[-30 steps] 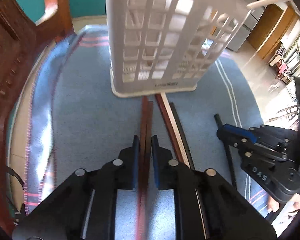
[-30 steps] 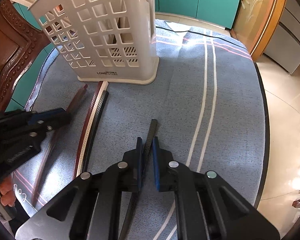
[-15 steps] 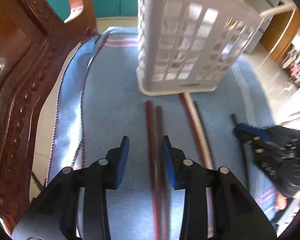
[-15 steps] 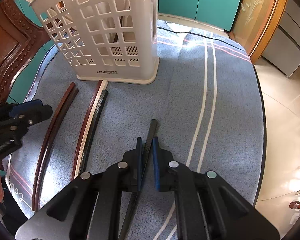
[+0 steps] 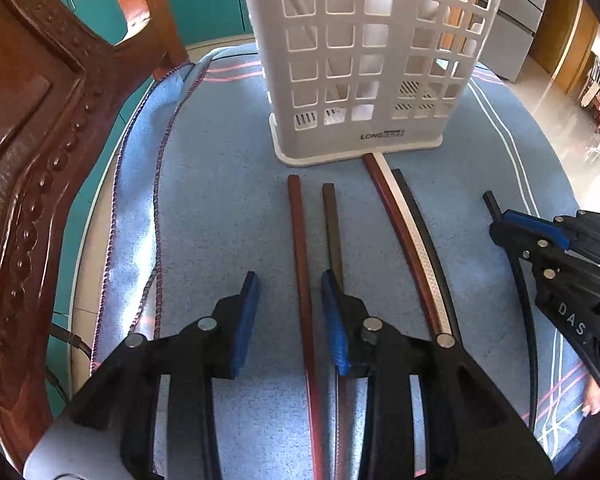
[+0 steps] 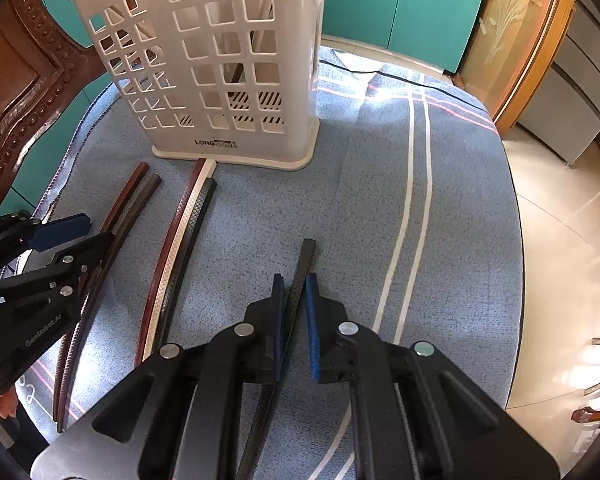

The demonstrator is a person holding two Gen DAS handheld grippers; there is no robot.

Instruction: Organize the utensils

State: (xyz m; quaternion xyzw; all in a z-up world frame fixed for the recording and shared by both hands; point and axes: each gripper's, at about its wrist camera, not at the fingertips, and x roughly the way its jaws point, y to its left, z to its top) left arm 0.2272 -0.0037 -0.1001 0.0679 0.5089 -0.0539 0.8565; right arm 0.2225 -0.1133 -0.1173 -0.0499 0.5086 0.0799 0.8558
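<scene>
A white slotted utensil basket (image 5: 364,60) stands upright on the blue cloth; it also shows in the right wrist view (image 6: 220,60). Two brown chopsticks (image 5: 300,248) lie side by side in front of it, and my left gripper (image 5: 290,312) is open above them, holding nothing. A red, a white and a black chopstick (image 5: 412,240) lie together to their right. My right gripper (image 6: 295,312) is shut on a black chopstick (image 6: 302,272) that rests on the cloth. The right gripper also shows in the left wrist view (image 5: 556,248).
A carved wooden chair (image 5: 32,140) stands close on the left of the table. The blue cloth (image 6: 380,208) with white stripes covers the round table, whose edge (image 6: 518,240) drops to the floor on the right. Teal cabinets (image 6: 396,4) stand behind.
My left gripper opened, let go of the two brown chopsticks and pulled back; they now lie on the cloth. My right gripper stayed shut on the black chopstick.
</scene>
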